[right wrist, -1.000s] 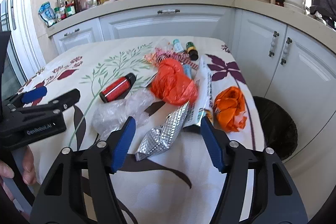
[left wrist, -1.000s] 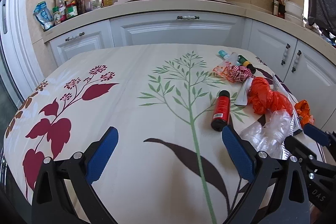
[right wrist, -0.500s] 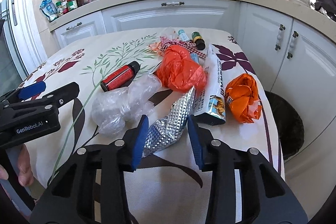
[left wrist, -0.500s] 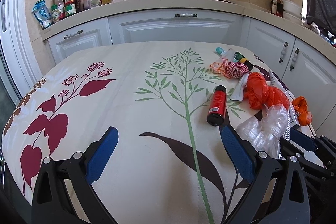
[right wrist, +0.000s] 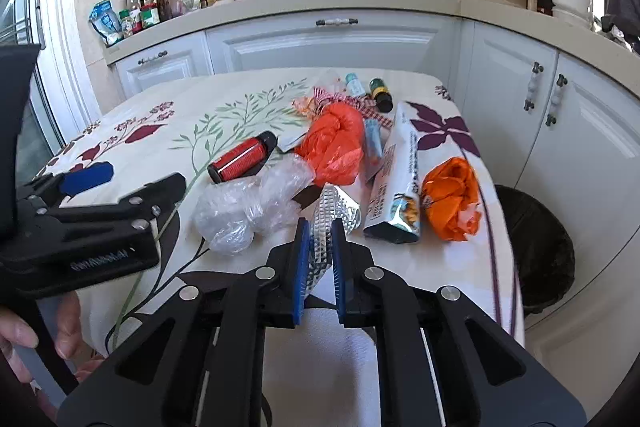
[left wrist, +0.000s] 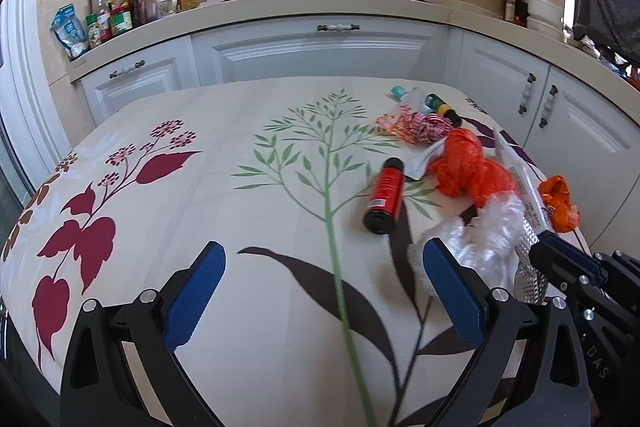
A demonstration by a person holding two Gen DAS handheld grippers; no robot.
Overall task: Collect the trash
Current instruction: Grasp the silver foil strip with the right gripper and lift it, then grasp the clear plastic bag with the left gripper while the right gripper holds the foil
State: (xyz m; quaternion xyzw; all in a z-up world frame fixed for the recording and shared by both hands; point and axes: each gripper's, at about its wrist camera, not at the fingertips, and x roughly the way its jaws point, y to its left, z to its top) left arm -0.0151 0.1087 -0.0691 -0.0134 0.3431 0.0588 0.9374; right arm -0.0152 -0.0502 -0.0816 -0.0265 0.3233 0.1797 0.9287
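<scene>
foil wrapper (right wrist: pixel 334 211) | right fingers (right wrist: pixel 301 259) pinch it, near end hidden | left fingers (left wrist: pixel 196 291) spread

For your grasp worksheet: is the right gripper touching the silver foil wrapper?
Touching. The right wrist view shows the right gripper with both blue pads pressed against the silver foil wrapper.

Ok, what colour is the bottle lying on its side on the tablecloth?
Red with black ends, clearest in the right wrist view.
</scene>
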